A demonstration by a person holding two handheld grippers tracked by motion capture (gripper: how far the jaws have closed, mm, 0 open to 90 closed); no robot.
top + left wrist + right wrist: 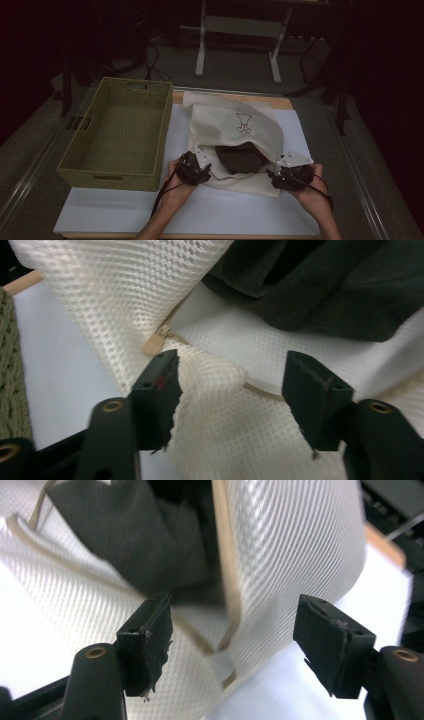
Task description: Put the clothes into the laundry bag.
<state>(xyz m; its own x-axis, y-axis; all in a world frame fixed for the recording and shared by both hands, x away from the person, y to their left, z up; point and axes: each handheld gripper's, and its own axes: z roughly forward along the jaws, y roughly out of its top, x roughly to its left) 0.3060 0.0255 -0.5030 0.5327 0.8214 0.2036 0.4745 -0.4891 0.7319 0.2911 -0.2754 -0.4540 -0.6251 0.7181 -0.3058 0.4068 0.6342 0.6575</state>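
Observation:
A cream mesh laundry bag (235, 125) lies on the white board with its mouth toward me, and a dark garment (242, 157) sits in the opening. My left gripper (196, 167) is at the left edge of the mouth. In the left gripper view it (231, 360) is open, with a fold of the mesh bag (125, 285) lying loose between the jaws and the dark garment (340, 285) beyond. My right gripper (285, 175) is at the right edge of the mouth. It (233, 601) is open astride the bag's beige rim (225, 555), near the garment (135, 535).
An olive woven basket (107, 177) stands left of the bag, close to my left hand. The white board (225, 210) covers the wooden table. A table frame (240, 30) and cables stand on the dark floor beyond.

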